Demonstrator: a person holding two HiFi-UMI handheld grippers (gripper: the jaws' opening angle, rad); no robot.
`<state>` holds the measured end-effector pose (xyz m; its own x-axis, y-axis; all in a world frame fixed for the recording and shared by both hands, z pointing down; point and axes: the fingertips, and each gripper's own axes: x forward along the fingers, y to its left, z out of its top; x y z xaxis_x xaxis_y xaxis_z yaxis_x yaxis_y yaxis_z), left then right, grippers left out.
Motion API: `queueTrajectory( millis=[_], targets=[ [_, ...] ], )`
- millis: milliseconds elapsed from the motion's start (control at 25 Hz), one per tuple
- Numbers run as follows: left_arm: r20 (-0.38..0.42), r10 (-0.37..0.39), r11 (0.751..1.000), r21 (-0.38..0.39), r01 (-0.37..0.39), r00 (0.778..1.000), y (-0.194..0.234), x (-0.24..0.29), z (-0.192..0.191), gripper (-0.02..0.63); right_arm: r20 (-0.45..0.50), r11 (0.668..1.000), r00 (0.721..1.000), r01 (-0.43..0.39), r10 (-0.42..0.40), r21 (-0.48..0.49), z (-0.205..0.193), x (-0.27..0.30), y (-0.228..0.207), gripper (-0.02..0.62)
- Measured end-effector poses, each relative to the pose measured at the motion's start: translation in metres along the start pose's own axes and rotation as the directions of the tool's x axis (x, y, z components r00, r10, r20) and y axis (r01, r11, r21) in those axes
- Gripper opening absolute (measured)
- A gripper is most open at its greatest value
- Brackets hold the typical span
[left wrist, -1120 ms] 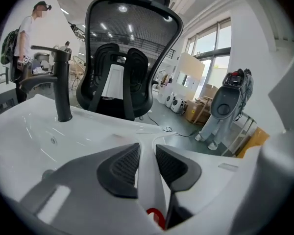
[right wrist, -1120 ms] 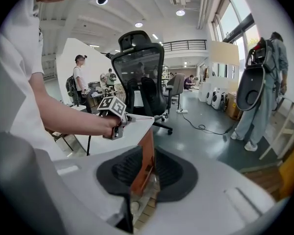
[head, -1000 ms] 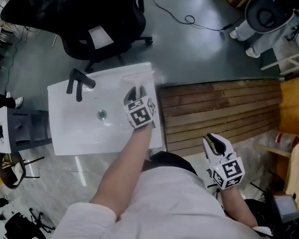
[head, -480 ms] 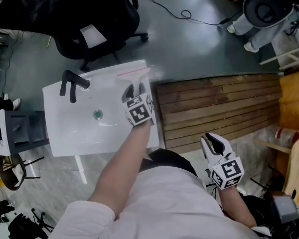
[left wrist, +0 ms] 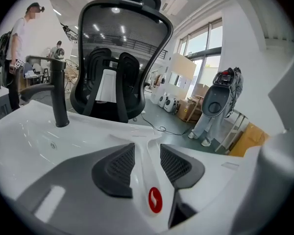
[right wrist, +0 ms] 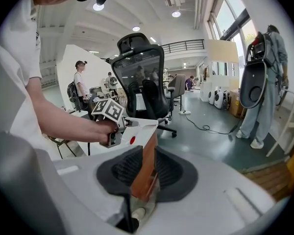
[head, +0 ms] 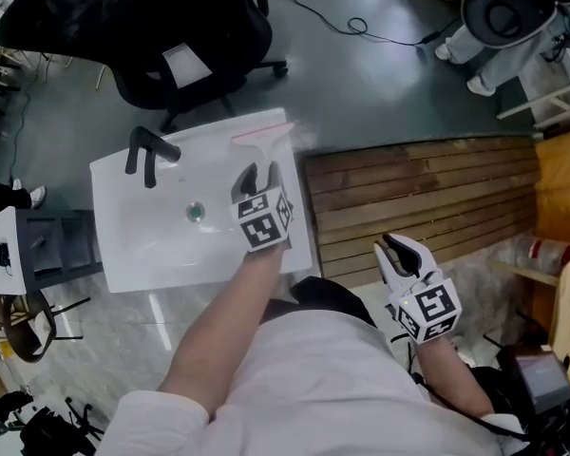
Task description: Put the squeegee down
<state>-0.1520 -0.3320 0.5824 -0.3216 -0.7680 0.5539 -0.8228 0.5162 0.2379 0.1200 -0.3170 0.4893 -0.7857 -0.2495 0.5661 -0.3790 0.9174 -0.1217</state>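
The squeegee [head: 263,139] lies on the right rim of the white sink [head: 133,245], red blade at the far end, handle pointing towards me. My left gripper [head: 260,171] hovers over the handle. In the left gripper view the white handle [left wrist: 149,180] with its red logo runs between the pads [left wrist: 115,165], a thin gap shows on each side, and the jaws are opening. My right gripper [head: 397,247] hangs low at the right, over the edge of the wooden decking. Its jaws [right wrist: 148,153] stand slightly apart with nothing in them.
A black faucet [head: 147,150] stands at the sink's far left and a drain [head: 196,213] lies in the basin. A black office chair [head: 171,27] is beyond the sink. Wooden decking [head: 427,198] lies to the right. A cable [head: 361,34] runs over the grey floor.
The left gripper has drawn back along the handle, away from the blade, and the squeegee stays on the rim. The right gripper has shifted slightly up and left.
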Motion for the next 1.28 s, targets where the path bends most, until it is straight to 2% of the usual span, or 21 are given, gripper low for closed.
queueTrajectory(
  millis=[240,440,520,600,720,840,960,1160,1280],
  targets=[
    [-0.008,-0.13,0.988,0.086,0.13,0.991,0.003,-0.049,0.008,0.158,0.034,0.999,0.999,-0.025,0.026,-0.033,0.017,0.019,0.038,0.061],
    [-0.05,-0.256,0.953,0.154,0.26,0.965,0.011,-0.11,-0.003,0.122,0.047,0.998,0.999,-0.018,0.021,-0.061,0.026,0.025,0.075,0.061],
    [-0.055,-0.3,0.932,0.193,0.305,0.952,0.013,-0.137,-0.007,0.064,0.043,0.997,0.999,-0.021,0.024,-0.073,0.027,0.027,0.093,0.061],
    [-0.05,-0.354,0.905,0.232,0.356,0.934,0.015,-0.169,-0.006,0.012,0.043,0.996,0.998,-0.033,0.037,-0.087,0.03,0.029,0.114,0.057],
    [-0.063,-0.45,0.857,0.251,0.451,0.891,0.014,-0.219,-0.005,0.008,0.049,0.992,0.997,-0.051,0.057,-0.114,0.038,0.029,0.149,0.051],
    [-0.1,-0.546,0.797,0.242,0.553,0.832,0.022,-0.262,-0.012,0.006,0.067,0.988,0.994,-0.071,0.081,-0.136,0.046,0.03,0.185,0.046],
    [-0.142,-0.594,0.754,0.246,0.609,0.792,0.041,-0.297,-0.023,0.006,0.088,0.985,0.991,-0.083,0.097,-0.15,0.054,0.029,0.218,0.046],
    [-0.16,-0.63,0.728,0.221,0.649,0.76,0.072,-0.35,-0.039,0.006,0.092,0.977,0.989,-0.1,0.119,-0.187,0.055,0.019,0.269,0.043],
    [-0.161,-0.639,0.727,0.193,0.659,0.752,0.089,-0.37,-0.05,0.006,0.092,0.97,0.987,-0.107,0.129,-0.218,0.052,0.015,0.298,0.043]
  ],
)
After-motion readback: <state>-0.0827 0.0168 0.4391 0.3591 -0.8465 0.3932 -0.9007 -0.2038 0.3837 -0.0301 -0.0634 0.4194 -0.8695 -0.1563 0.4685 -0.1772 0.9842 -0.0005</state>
